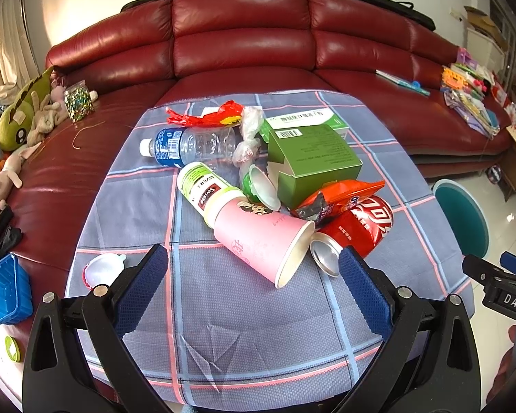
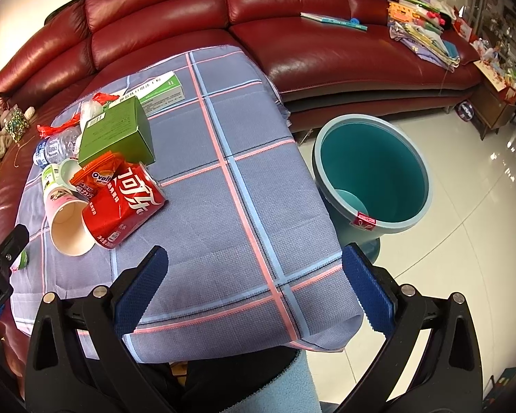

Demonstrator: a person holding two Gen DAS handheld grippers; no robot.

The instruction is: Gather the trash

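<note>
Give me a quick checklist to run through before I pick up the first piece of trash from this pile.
1. Left tool open and empty: ok.
2. Right tool open and empty: ok.
3. Teal bin upright, mouth open, on the floor beside the table: ok.
4. Nearest pieces reachable: pink paper cup and red soda can lie on their sides right ahead of the left tool: ok.
5. Cup and can free of the pile: not ok, the cup's base rests against the white supplement bottle, and the orange snack wrapper overlaps the can.
6. Can empty of liquid: cannot tell.
</note>
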